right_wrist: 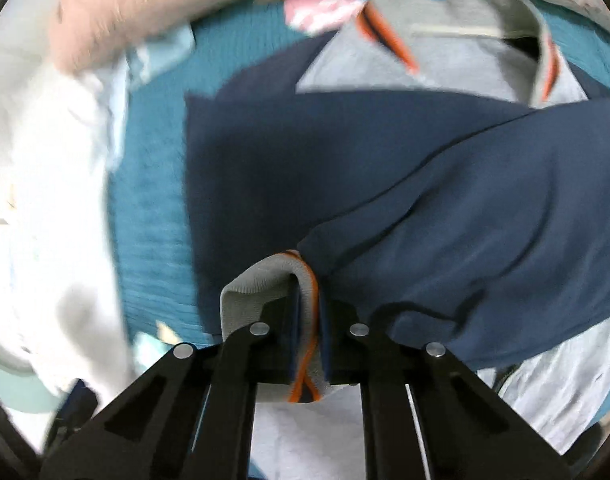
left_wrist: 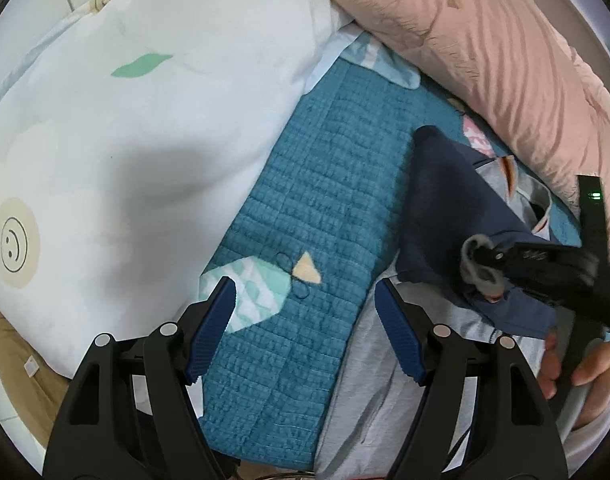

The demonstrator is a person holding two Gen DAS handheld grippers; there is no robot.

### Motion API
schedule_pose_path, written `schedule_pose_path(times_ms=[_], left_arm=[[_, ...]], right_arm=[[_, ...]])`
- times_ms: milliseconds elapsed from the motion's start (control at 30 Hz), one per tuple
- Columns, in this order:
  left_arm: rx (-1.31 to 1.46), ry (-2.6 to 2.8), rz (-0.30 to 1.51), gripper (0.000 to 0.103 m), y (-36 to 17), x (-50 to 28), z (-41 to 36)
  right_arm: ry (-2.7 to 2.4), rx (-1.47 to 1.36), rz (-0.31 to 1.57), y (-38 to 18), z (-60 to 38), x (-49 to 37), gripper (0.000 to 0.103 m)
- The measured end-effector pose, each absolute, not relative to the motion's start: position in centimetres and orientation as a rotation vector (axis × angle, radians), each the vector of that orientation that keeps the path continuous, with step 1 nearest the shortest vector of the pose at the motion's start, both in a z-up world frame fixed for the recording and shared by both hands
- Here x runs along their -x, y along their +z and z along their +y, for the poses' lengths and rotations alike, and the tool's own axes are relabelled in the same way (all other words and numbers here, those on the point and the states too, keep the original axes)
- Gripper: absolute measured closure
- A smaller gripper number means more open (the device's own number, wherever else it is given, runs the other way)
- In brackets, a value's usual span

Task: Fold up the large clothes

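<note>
A polo shirt with navy sleeves (right_wrist: 385, 168) and a grey collar (right_wrist: 445, 40) trimmed in orange lies on the teal quilt (left_wrist: 325, 160). My right gripper (right_wrist: 308, 292) is shut on the sleeve's grey ribbed cuff (right_wrist: 261, 280), which bunches up between the pads with its orange stripe showing. The left wrist view shows that same right gripper (left_wrist: 481, 258) at the right, pinching the cuff (left_wrist: 475, 244) above the navy cloth (left_wrist: 437, 200). Left of the shirt's pale grey body (left_wrist: 369, 380), my left gripper (left_wrist: 304, 284) hangs open over the quilt, holding nothing.
A white duvet (left_wrist: 125, 140) with a smiley print fills the left side. A pink quilt (left_wrist: 505, 60) lies along the upper right behind the shirt. A person's hand (left_wrist: 593, 364) grips the right tool's handle at the right edge.
</note>
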State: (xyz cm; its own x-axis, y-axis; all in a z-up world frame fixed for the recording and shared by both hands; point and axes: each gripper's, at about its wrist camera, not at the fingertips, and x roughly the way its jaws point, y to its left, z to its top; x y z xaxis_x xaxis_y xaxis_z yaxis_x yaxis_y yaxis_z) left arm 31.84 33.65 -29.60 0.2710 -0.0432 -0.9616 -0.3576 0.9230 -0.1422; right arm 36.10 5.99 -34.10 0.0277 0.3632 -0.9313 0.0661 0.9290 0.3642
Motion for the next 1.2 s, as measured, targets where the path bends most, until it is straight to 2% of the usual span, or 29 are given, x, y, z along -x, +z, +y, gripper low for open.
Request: schedule_pose_path(times_ms=[233,267,300,367,500,667,733,767,800,833,867,933,1000,1133,1200], left_arm=[[0.328,0.176,1.257,0.030,-28.2,-33.3,31.7],[0.327,0.172,1.260,0.030,-28.2,-33.5,31.4],[0.326,0.170,1.263,0.029,-28.3,-33.6,31.3],[0.317,0.165,1.274,0.027,-28.4,-33.8,30.7],[0.292,0.153,1.277,0.027,-28.5,-34.1,29.7],[0.292,0.101,1.284,0.027,-28.9,-35.9,27.1],[0.283,0.036,1.282,0.027,-29.6,-37.5,24.9],[0.277,0.008,1.290,0.028,-30.2,-38.5,23.8],[0.282,-0.013,1.302,0.030,-30.8,-39.4,22.9],[0.300,-0.041,1.328,0.039,-31.7,-40.4,22.0],[0.328,-0.075,1.357,0.043,-32.8,-41.4,20.9],[0.368,-0.142,1.382,0.062,-34.4,-42.8,18.9],[0.376,-0.183,1.416,0.074,-35.8,-44.1,16.6],[0.392,-0.265,1.472,0.089,-39.3,-46.2,12.2],[0.324,-0.202,1.532,0.090,-41.8,-46.8,11.0]], right_arm=[[0.277,-0.483,1.361,-27.7,4.4,-38.0,0.094],[0.289,-0.490,1.351,-27.9,4.9,-38.5,0.086],[0.296,-0.493,1.352,-28.3,5.5,-39.0,0.065],[0.335,-0.506,1.409,-30.2,6.9,-39.8,0.031],[0.401,-0.610,1.409,-30.5,6.9,-38.5,0.031],[0.330,-0.563,1.346,-28.1,0.7,-37.8,0.031],[0.224,-0.441,1.287,-26.9,-3.5,-37.5,0.035],[0.178,-0.405,1.270,-26.9,-5.6,-37.5,0.052],[0.148,-0.392,1.281,-27.3,-7.2,-37.5,0.074],[0.124,-0.402,1.317,-28.1,-9.0,-37.5,0.084],[0.121,-0.457,1.365,-29.5,-11.1,-37.5,0.094],[0.115,-0.519,1.406,-31.5,-13.3,-37.3,0.099],[0.132,-0.546,1.411,-33.0,-13.9,-37.0,0.099],[0.297,-0.637,1.431,-35.4,-11.4,-37.9,0.099],[0.309,-0.629,1.466,-37.0,-9.9,-38.5,0.101]])
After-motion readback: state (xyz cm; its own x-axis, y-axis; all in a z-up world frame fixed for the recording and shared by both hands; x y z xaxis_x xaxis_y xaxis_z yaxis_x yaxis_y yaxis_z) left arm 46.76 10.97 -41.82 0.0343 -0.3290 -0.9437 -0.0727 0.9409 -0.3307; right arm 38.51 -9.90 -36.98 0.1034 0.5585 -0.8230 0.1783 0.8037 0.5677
